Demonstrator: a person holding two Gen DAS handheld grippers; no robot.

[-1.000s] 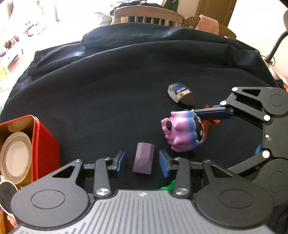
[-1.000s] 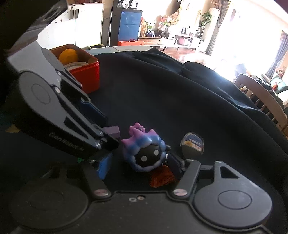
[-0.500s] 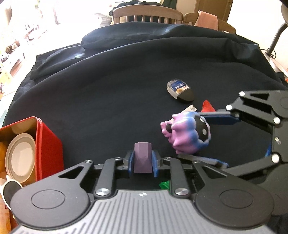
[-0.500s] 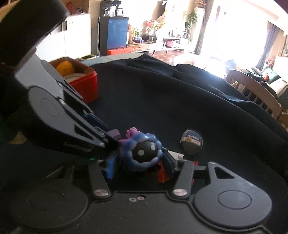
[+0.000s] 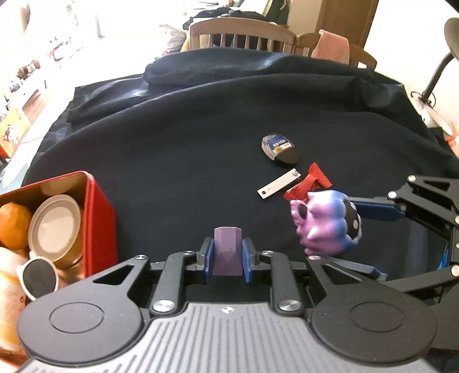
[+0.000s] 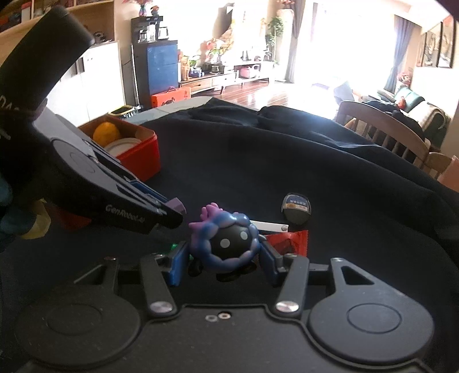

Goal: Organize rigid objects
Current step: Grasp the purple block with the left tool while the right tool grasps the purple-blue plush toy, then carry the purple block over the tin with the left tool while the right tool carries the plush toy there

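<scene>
A lived-in home: a dining table draped in dark cloth, wooden chairs at its far edge. Beyond the table, a sunlit living room holds a low TV console, houseplants, curtains and a sofa.

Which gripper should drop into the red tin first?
Left, probably. The left gripper is shut on the purple block, and the red tin sits just to its left. The right gripper, shut on the purple-blue toy, is farther away, and the left gripper stands between it and the tin.
</scene>
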